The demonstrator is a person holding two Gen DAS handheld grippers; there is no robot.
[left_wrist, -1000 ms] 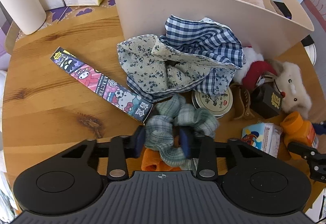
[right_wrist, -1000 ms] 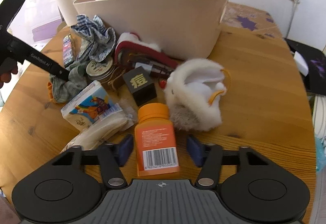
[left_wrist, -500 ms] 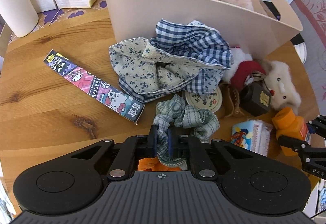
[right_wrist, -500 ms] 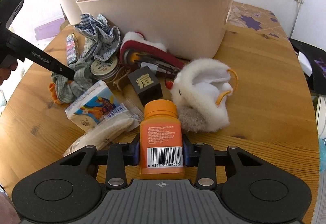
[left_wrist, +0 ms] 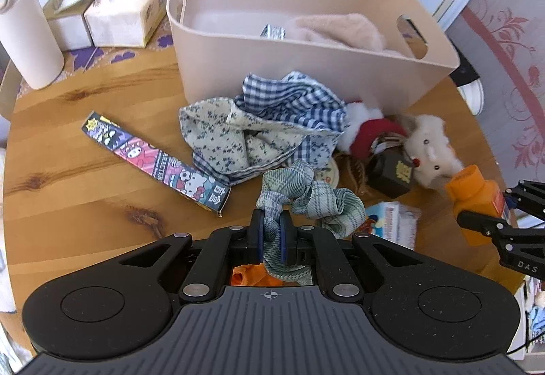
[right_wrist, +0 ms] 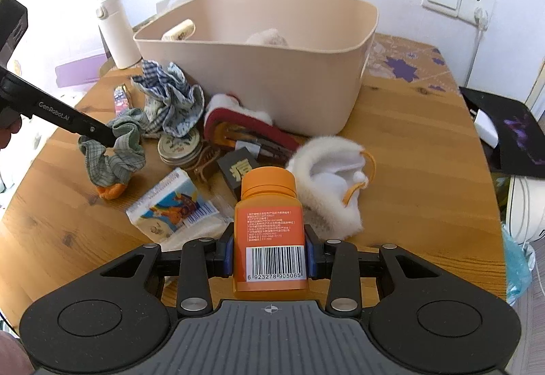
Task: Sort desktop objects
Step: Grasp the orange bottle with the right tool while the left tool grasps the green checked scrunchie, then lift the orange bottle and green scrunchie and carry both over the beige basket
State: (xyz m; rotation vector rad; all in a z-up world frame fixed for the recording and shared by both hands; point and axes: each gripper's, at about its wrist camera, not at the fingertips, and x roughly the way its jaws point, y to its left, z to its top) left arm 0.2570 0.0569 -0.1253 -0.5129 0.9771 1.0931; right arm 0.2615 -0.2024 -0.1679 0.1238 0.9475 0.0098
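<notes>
My left tongs [left_wrist: 271, 231] have just clamped the green scrunchie [left_wrist: 308, 196], my right tongs [right_wrist: 270, 254] the orange bottle [right_wrist: 269, 225]; both have lifted off the bench [right_wrist: 408, 170], ready for the bin [right_wrist: 259, 75].

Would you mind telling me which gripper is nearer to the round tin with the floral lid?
Left. The left gripper, shut on the green plaid scrunchie, sits just beside the round tin; the right gripper, holding the orange bottle, is farther off.

Both grippers tilted steeply downward — left gripper [left_wrist: 271, 228] clamped tight, right gripper [right_wrist: 270, 254] part-closed in grip.
</notes>
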